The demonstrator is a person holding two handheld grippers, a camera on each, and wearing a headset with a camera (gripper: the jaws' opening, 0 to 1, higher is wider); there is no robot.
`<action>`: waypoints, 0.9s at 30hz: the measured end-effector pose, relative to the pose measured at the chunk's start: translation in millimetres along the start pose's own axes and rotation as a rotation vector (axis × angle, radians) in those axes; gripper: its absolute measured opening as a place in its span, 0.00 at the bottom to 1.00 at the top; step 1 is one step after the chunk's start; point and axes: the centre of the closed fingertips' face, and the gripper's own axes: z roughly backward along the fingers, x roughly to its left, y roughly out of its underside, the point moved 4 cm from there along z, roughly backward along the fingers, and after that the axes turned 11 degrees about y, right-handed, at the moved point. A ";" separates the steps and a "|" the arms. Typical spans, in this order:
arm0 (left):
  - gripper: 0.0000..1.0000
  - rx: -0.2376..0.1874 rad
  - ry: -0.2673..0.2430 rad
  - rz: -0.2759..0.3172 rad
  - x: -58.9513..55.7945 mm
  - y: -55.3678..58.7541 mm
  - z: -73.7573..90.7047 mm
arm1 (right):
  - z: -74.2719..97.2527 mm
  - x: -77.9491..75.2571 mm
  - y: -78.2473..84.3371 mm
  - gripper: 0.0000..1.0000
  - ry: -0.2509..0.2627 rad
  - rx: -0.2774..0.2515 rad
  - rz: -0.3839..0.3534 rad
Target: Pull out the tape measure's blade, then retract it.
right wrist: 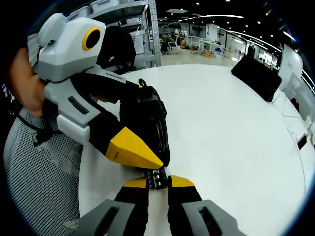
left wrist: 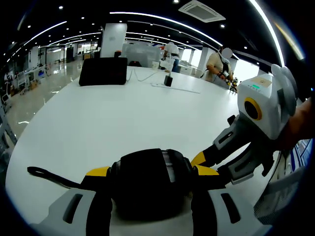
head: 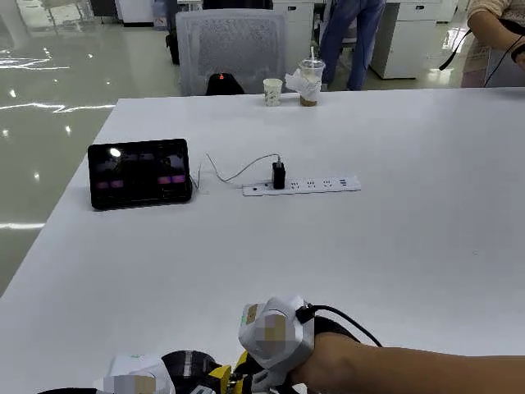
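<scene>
Black tape measure [left wrist: 147, 194] was at the near edge of the white desk [head: 369, 246], 6 o'clock in the head view. Left gripper [left wrist: 150, 172] had its fingers clamped on the case from both sides. Right gripper [right wrist: 158, 183] faced it, fingers pinching the blade [right wrist: 157, 176] tip close to the case, only a short stub of blade out.

Tablet [head: 139, 173], power strip [head: 320, 185], paper cup [head: 272, 91]

On the table [head: 394, 238], the tape measure [left wrist: 150, 184] sits clamped in the left claw [left wrist: 151, 169]. The right claw [right wrist: 158, 182], just right of it, pinches its blade [right wrist: 157, 175]. Well ahead of both claws stand a tablet [head: 139, 173] to the left and a power strip [head: 320, 185] to the right. A paper cup [head: 272, 91] is farther beyond.
</scene>
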 end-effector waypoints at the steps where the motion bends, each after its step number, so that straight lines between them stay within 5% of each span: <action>1: 0.60 0.000 0.000 -0.001 0.0 0.0 0.0 | -0.8 0.5 -1.1 0.11 0.000 0.000 0.000; 27: 0.62 -0.004 -0.004 -0.004 -0.4 -0.5 -0.7 | -2.7 2.2 -3.5 0.13 0.023 -0.004 -0.022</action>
